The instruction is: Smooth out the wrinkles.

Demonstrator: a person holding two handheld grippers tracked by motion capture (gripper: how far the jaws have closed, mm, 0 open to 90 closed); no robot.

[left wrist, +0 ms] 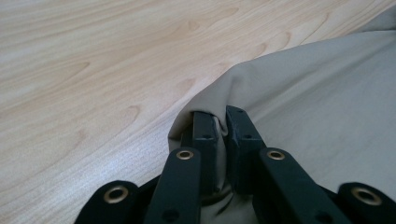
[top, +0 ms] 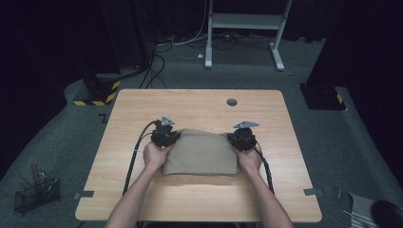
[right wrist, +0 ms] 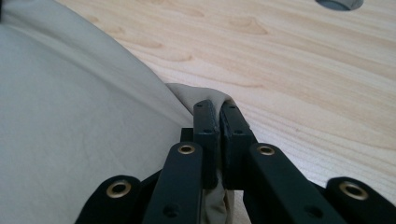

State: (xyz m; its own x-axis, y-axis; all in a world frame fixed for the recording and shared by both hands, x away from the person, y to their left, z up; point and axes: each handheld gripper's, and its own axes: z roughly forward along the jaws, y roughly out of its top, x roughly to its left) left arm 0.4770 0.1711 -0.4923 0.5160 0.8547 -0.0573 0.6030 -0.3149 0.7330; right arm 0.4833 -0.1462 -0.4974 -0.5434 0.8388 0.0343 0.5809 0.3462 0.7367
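A folded tan cloth (top: 201, 153) lies in the middle of the wooden table (top: 199, 102). My left gripper (top: 165, 134) sits at the cloth's far left corner, and in the left gripper view its jaws are shut on a pinch of tan cloth (left wrist: 299, 93), the left gripper (left wrist: 222, 121) pressing the fabric's edge. At the far right corner my right gripper (top: 243, 137) does the same: the right gripper (right wrist: 219, 109) has its jaws shut on a fold of the cloth (right wrist: 79, 107). Both hands hold the grippers low over the table.
A round grey cable hole (top: 232, 101) sits in the table near its far edge, also seen as the hole (right wrist: 338, 3). A wire basket (top: 35, 192) stands on the floor at the left. A white desk frame (top: 244, 28) stands beyond the table.
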